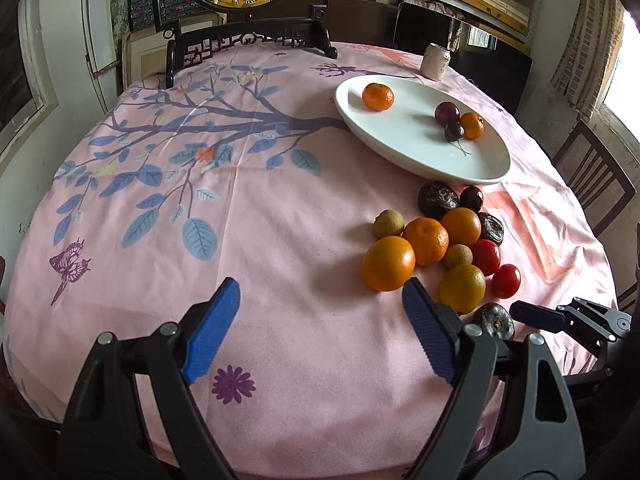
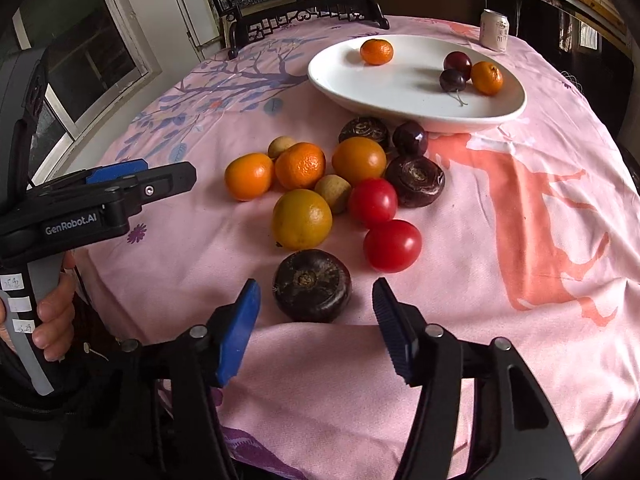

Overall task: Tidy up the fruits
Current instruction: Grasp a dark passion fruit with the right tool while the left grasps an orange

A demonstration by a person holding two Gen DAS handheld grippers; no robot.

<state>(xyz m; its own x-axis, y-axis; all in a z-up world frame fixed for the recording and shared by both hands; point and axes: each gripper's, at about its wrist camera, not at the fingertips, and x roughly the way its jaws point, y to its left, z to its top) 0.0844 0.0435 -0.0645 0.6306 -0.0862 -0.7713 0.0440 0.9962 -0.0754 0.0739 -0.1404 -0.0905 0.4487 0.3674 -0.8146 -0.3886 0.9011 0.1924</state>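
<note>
Right gripper point(image 2: 316, 330): spread, pads clear of the dark water chestnut point(image 2: 312, 285) just ahead, nothing pinched. Left gripper point(image 1: 320, 330): wide apart, empty, over bare cloth beside the fruit pile. White plate point(image 2: 416, 80) beyond, well apart. Best to straddle the chestnut squarely, close gently; probably firm-skinned. Yellow orange point(image 2: 302, 219) and red tomato point(image 2: 393, 245) crowd behind; open cloth lies rightward.

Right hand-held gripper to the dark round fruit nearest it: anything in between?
Nothing visible. The dark round fruit lies just ahead of the right hand-held gripper, only bare tablecloth between. Its jaws are apart, not touching it. The other fruits lie beyond.
</note>
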